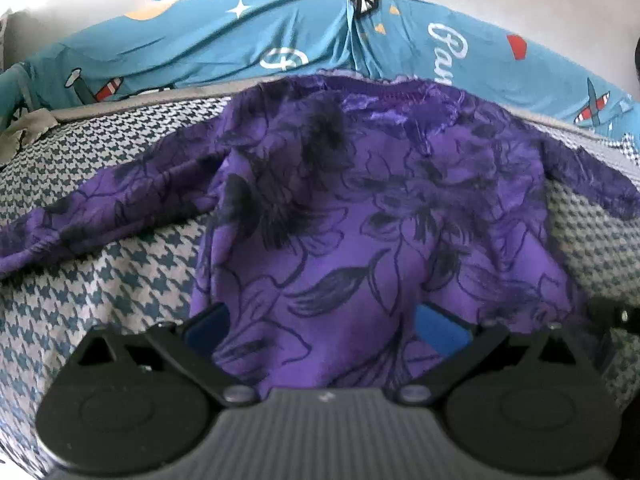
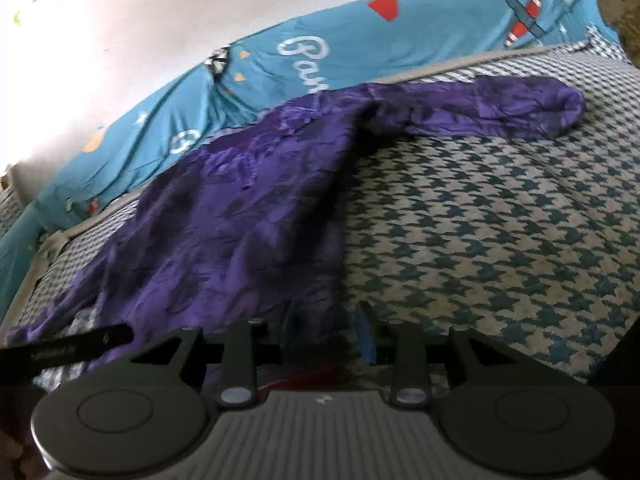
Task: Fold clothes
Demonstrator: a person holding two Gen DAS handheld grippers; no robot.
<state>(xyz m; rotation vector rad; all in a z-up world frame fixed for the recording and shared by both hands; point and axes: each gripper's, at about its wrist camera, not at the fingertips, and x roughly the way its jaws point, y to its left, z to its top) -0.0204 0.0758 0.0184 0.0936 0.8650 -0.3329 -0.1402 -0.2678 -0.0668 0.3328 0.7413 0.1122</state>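
Now the purple top (image 1: 360,208) lies collar-away, sleeves sideways; left gripper (image 1: 324,320) spread, right gripper (image 2: 328,336) parted.

Purple floral top (image 2: 224,216) spread on houndstooth cover (image 2: 500,216); R gripper (image 2: 328,332) jaws apart at hem.

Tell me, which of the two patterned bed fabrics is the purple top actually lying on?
The purple floral top lies on the houndstooth-check cover, blue-grey and white. The teal sheet printed with planes and stars sits behind it along the wall, only near the neckline.
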